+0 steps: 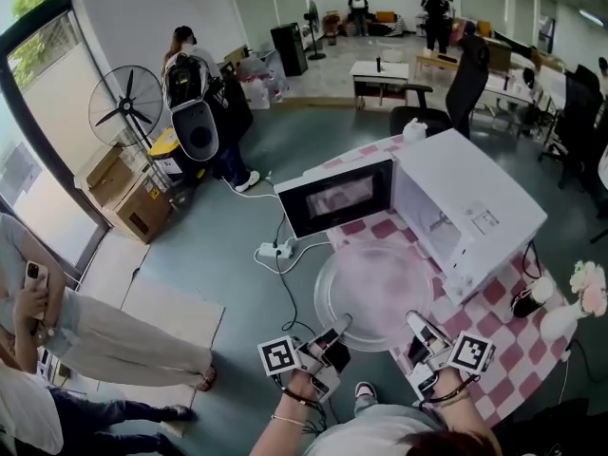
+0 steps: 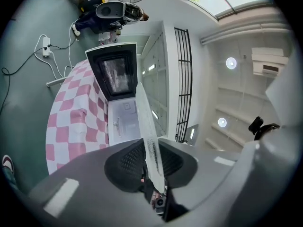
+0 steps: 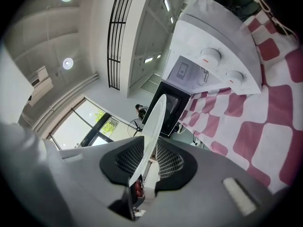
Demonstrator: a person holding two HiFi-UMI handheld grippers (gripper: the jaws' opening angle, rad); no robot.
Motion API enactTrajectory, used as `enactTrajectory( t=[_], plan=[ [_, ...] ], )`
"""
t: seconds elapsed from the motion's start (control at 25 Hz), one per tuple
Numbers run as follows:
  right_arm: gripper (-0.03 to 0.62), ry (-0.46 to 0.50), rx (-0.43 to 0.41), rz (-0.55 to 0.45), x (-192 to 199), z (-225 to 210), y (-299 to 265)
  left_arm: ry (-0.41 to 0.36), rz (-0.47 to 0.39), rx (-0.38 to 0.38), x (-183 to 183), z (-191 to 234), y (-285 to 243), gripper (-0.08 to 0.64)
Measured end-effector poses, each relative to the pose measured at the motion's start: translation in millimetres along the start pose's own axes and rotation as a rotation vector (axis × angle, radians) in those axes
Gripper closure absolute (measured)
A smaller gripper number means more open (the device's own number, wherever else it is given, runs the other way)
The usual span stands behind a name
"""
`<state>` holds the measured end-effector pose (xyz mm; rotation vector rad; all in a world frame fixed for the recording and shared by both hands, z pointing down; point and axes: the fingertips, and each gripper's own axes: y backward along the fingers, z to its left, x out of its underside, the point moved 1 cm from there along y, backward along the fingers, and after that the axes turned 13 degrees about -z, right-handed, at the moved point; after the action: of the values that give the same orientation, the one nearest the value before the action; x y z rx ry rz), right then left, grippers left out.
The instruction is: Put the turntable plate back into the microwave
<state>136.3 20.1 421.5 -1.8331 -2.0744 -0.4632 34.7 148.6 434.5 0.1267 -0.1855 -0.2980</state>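
Observation:
The clear glass turntable plate hangs level in front of the white microwave, whose dark-windowed door stands swung open to the left. My left gripper is shut on the plate's near-left rim, my right gripper on its near-right rim. In the left gripper view the plate runs edge-on between the pads toward the white cavity. In the right gripper view the plate is likewise pinched edge-on, with the microwave ahead.
The microwave stands on a table with a pink-and-white checked cloth. A power strip with cables lies on the floor left of it. A fan, cardboard boxes and people are at the left.

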Motion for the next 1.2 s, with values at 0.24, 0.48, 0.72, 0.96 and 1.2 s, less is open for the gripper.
enactTrajectory(
  t=[0.24, 0.48, 0.72, 0.96, 1.2],
  plan=[
    [0.511, -0.021, 0.028, -0.034, -17.8, -11.2, -38.0, 0.004, 0.051, 0.012, -29.7, 10.5, -41.5, 0.515],
    [0.511, 0.013, -0.004, -0.090, -34.3, -18.5, -68.2, -0.006, 0.129, 0.012, -49.6, 25.2, -77.9, 0.514],
    [0.511, -0.007, 0.080, -0.191, -44.2, -40.2, -91.1, 0.004, 0.257, 0.033, -70.7, 45.2, -121.2, 0.514],
    [0.510, -0.010, 0.188, -0.368, -49.9, -60.0, -111.4, 0.017, 0.458, 0.049, -92.6, 69.9, -170.0, 0.512],
    [0.510, 0.014, 0.284, -0.538, -49.8, -53.5, -110.7, 0.040, 0.644, 0.091, -97.0, 67.8, -198.7, 0.512]
  ],
)
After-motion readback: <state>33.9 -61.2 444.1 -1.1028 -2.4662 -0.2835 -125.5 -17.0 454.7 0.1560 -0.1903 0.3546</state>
